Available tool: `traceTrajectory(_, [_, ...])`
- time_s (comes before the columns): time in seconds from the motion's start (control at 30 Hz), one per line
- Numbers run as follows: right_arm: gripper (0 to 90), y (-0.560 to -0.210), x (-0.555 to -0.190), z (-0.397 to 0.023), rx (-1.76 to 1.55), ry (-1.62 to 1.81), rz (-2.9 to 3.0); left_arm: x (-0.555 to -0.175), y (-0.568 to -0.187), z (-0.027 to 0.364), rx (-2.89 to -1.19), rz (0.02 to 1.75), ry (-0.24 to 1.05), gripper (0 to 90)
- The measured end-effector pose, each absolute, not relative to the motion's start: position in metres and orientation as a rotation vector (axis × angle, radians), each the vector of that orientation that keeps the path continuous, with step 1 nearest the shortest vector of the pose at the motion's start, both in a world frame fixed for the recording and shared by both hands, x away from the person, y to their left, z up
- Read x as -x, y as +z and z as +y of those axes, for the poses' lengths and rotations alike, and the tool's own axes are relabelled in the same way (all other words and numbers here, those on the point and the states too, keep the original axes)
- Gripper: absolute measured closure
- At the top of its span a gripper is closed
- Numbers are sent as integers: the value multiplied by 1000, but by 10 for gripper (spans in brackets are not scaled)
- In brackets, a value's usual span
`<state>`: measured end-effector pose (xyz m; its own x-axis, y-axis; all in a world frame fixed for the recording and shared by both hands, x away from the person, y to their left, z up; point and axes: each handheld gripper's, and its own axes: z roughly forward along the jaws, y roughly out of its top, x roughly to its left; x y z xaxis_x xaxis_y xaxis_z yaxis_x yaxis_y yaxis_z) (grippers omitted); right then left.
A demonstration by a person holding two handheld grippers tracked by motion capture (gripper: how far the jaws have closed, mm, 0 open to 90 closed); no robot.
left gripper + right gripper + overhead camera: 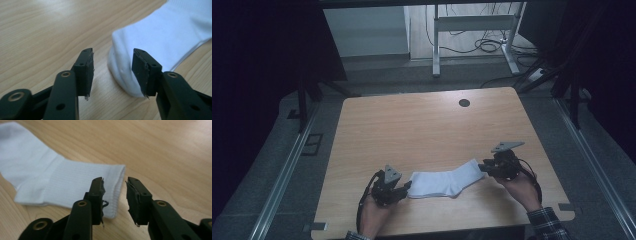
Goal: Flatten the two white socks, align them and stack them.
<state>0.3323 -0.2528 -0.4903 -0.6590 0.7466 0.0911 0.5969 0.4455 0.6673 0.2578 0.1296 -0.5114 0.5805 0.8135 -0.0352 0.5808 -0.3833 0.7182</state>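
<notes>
A white sock lies flat on the wooden table, near its front edge. My left gripper sits at the sock's toe end, jaws open. In the left gripper view the toe lies between the fingers and nothing is clamped. My right gripper is at the cuff end, also open. In the right gripper view the ribbed cuff edge lies in the gap between the jaws, which are apart and not clamped on it.
A round black grommet hole sits near the table's far edge. Beyond the table stands a metal desk frame with cables on the floor. Dark curtains hang at both sides. The person's hands come in from the front edge.
</notes>
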Motion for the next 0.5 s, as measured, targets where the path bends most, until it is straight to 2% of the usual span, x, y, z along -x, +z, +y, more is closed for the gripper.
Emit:
traceTrajectory(0.33, [567, -510, -339, -242, -1192, 939, 2503, -266, -532, 132, -2079, 1188, 285, 510])
traceTrajectory(0.43, [571, -517, -339, -241, -1190, 905, 2516, -265, -535, 129, -2100, 1179, 294, 525])
traceTrajectory(0.5, [612, -521, -340, -242, -1200, 927, 2526, -262, -536, 125, -2121, 1156, 338, 533])
